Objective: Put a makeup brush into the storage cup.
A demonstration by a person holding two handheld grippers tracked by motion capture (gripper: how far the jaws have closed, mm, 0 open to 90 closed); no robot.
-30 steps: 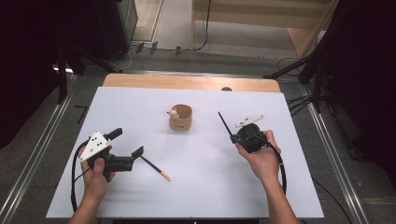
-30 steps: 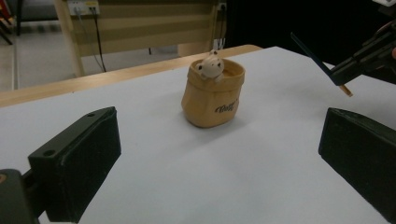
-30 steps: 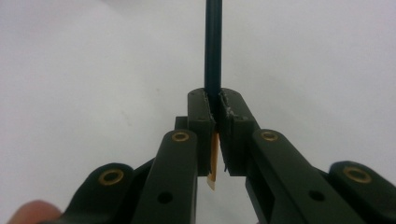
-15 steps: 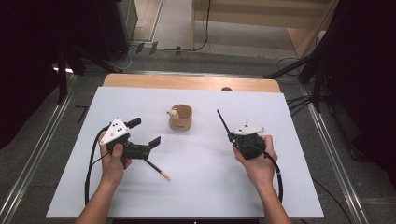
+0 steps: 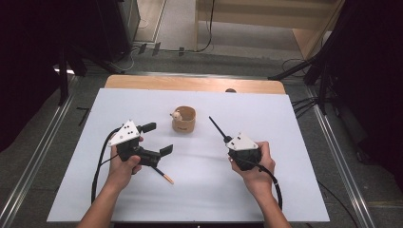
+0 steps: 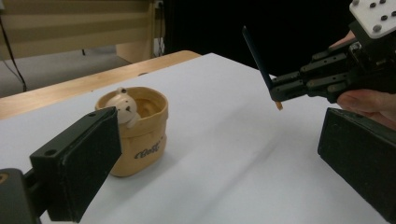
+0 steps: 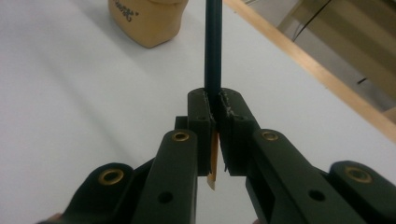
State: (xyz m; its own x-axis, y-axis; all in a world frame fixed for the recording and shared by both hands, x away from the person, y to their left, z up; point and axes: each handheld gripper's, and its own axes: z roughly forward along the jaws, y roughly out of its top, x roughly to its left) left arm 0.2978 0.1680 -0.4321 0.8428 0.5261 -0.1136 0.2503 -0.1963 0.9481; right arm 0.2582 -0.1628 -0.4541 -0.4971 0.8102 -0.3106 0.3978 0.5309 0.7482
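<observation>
My right gripper is shut on a dark pencil that slants up and away toward the table's far left. In the right gripper view the pads clamp the pencil near its sharpened wooden tip, which points back at the camera. A tan cup with a small bear figure on its rim stands mid-table. My left gripper hovers left of the cup, open and holding nothing; in its own view the cup sits between the wide jaws. A second pencil lies on the table below the left gripper.
The white table top ends at a wooden strip along the far edge. Cables trail from both grippers toward the near edge. In the left gripper view the right gripper and its pencil stand to the right of the cup.
My left gripper has moved right and away from the near edge, toward the cup. The right gripper has shifted left and slightly nearer with its pencil. The lying pencil has stayed put.
</observation>
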